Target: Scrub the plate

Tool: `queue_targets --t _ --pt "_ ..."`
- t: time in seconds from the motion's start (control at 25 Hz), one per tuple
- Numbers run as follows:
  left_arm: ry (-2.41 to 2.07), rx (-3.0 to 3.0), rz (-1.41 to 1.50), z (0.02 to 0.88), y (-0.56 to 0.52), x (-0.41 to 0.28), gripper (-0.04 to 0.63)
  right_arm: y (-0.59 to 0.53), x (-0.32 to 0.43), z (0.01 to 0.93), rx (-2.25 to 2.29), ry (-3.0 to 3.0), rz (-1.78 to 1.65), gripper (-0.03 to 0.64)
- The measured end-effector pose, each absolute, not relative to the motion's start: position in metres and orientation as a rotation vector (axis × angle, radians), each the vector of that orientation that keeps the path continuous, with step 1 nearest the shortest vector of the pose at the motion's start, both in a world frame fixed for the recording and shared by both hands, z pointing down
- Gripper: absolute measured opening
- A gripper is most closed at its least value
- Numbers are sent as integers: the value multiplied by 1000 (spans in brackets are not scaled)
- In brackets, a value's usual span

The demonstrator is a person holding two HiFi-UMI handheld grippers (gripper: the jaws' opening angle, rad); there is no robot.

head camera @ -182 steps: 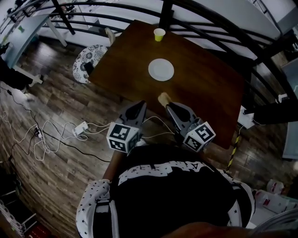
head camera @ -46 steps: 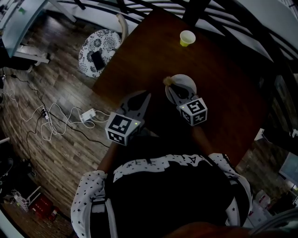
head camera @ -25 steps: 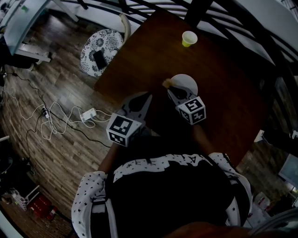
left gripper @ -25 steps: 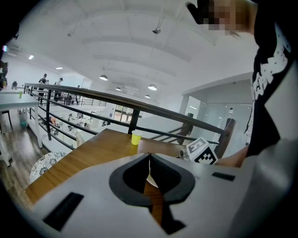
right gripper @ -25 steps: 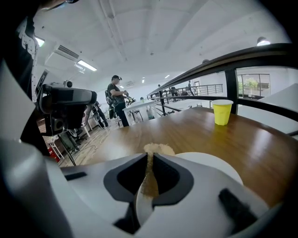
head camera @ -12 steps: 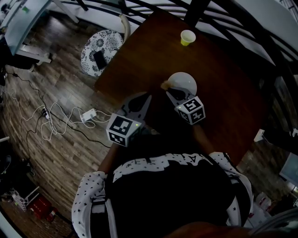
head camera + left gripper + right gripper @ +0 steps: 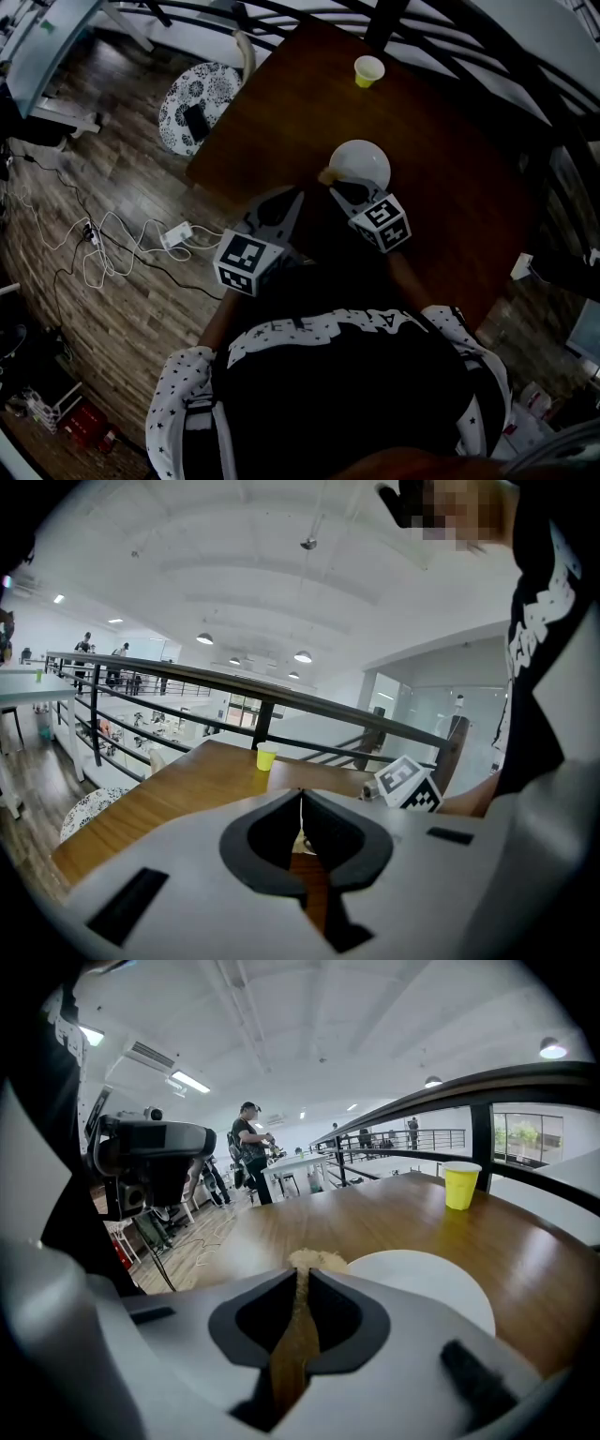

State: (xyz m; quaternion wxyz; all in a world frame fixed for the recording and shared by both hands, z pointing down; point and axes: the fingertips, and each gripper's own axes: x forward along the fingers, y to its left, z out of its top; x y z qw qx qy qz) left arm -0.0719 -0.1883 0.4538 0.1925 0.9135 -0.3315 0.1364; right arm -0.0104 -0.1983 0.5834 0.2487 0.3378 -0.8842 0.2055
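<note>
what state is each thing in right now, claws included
plate: lying flat on the table, looks bare
brush: clamped in the right claw, bristles at the plate's rim
yellow cup: upright, far end of the table, apart from the plate
right claw: shut on the brush
left claw: shut, nothing in it

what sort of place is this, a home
Probably a mezzanine in a big workshop or office, not a home: black railing beside the wooden table, a person standing at desks beyond, round ceiling lights.
</note>
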Motion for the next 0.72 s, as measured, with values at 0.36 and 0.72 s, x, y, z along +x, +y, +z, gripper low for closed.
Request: queue_targets --t 0.36,0.72 --pt "-937 2575 378 450 -188 -66 14 -177 -11 581 868 -2400 577 44" --pt "-897 2594 373 448 -182 -51 14 -167 -10 580 855 -2412 583 44"
